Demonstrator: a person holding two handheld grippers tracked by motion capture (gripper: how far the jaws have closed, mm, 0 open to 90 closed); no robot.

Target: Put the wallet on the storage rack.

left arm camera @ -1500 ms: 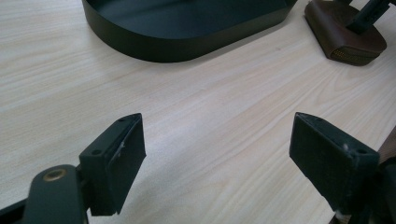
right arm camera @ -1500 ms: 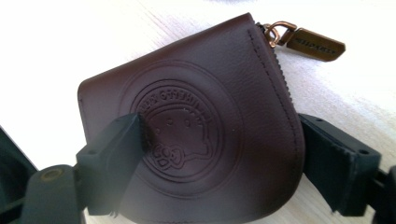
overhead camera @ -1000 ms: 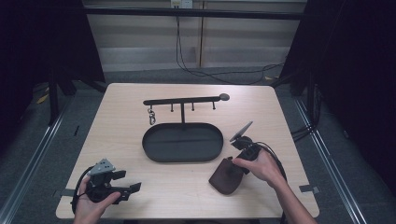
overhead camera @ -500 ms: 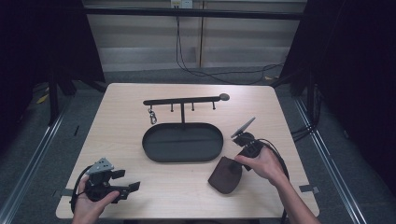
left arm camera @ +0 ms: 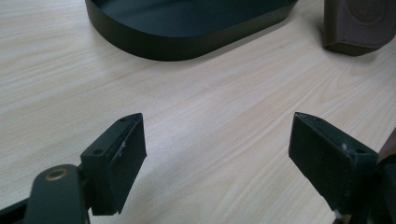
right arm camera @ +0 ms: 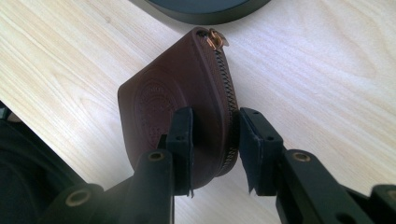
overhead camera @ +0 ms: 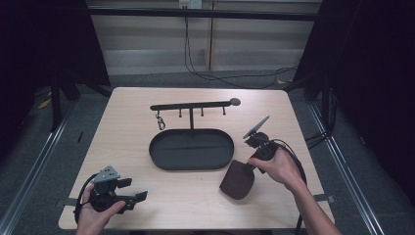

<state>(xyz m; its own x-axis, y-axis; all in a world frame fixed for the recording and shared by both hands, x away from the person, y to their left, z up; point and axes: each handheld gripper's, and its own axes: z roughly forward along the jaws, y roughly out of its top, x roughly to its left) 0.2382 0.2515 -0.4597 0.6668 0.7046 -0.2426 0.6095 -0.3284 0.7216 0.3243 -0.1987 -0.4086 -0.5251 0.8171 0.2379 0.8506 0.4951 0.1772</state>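
A brown leather zip pouch (overhead camera: 237,179) (right arm camera: 182,102) hangs just above the table, right of the black oval tray (overhead camera: 191,148). My right gripper (overhead camera: 244,169) (right arm camera: 212,140) has just been closing and is shut on the pouch's near edge, its pads pressing both faces beside the zipper. The pouch also shows in the left gripper view (left arm camera: 357,23) at the top right. My left gripper (overhead camera: 139,196) (left arm camera: 215,154) rests at the table's front left, open, with bare wood between its fingers.
A black bar rack (overhead camera: 193,105) with pegs stands over the tray's far side, and a metal clasp (overhead camera: 160,121) hangs from its left end. The wooden table (overhead camera: 127,142) ends close to both hands at the front edge.
The right gripper has closed on the pouch and lifted it a little, with the hand shifting slightly right. The left gripper has not moved.
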